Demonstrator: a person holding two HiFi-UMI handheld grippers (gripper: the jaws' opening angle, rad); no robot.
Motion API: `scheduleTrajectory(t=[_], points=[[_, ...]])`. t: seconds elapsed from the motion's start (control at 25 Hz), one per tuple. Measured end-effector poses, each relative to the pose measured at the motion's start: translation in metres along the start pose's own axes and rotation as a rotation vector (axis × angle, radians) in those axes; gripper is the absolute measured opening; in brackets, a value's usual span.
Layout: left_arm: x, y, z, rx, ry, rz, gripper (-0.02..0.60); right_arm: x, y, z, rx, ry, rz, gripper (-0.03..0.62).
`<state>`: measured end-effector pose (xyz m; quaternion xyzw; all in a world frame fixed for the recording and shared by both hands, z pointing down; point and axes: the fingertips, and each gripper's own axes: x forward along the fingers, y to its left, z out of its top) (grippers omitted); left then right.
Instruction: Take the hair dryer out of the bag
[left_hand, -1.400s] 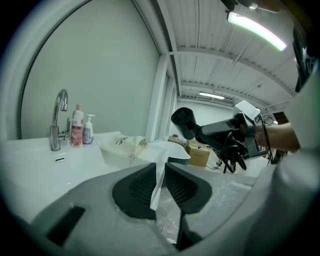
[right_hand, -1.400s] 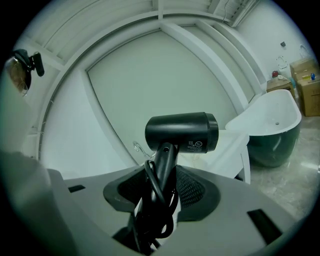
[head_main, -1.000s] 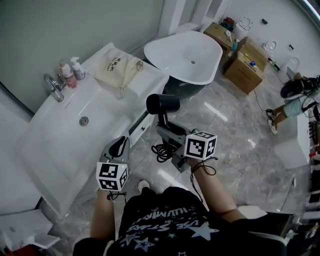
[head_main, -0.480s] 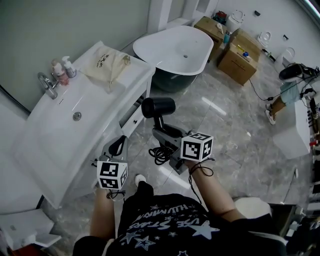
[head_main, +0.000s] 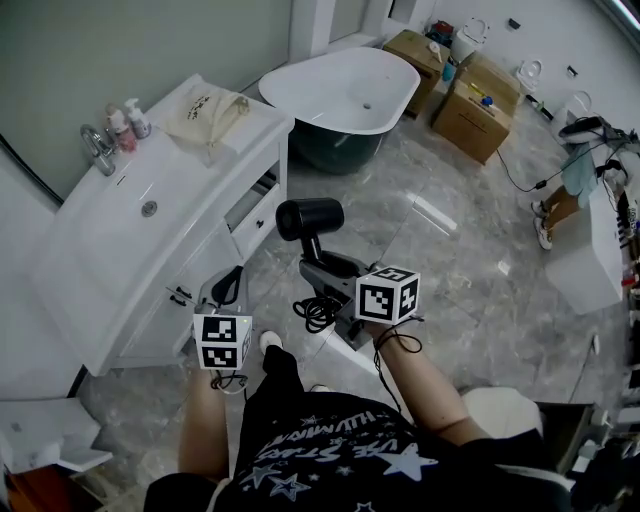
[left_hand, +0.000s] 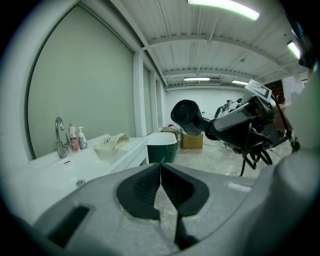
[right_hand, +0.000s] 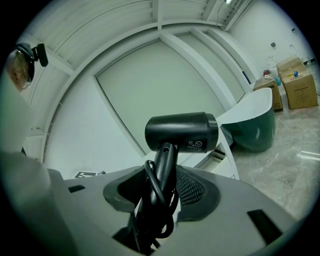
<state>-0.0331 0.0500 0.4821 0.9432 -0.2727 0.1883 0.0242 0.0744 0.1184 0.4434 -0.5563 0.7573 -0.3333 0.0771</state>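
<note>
My right gripper (head_main: 318, 262) is shut on the handle of the black hair dryer (head_main: 310, 218), which stands upright above the floor, well clear of the counter. Its barrel (right_hand: 182, 131) points sideways above the jaws, and the coiled black cord (right_hand: 155, 200) hangs against the handle between the pads. The cream drawstring bag (head_main: 205, 112) lies slumped on the white vanity counter, away from both grippers. My left gripper (head_main: 232, 285) hangs beside the vanity front. Its pads (left_hand: 145, 187) have just closed together with nothing between them.
The white vanity (head_main: 90, 280) carries a sink, a chrome faucet (head_main: 95, 148) and two pump bottles (head_main: 125, 120). A white bathtub (head_main: 335, 90) stands beyond it, with cardboard boxes (head_main: 480, 100) behind. A person (head_main: 565, 200) is at the far right on the marble floor.
Both grippers have drawn back from the vanity, the right one carrying the hair dryer with it. The counter and the bag now lie farther up and to the left.
</note>
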Motion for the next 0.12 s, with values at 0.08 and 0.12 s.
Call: scheduleTrajectory(t=[0.08,0.12], points=[[-0.014,-0.018,0.000,0.035,-0.007,0.011,0.023,-0.020,0.005,-0.010,-0.001,0.006,0.007,0.181],[-0.021,-0.027,0.001,0.053,-0.014,0.017,0.023,-0.030,0.008,-0.016,-0.001,0.009,0.010,0.181]])
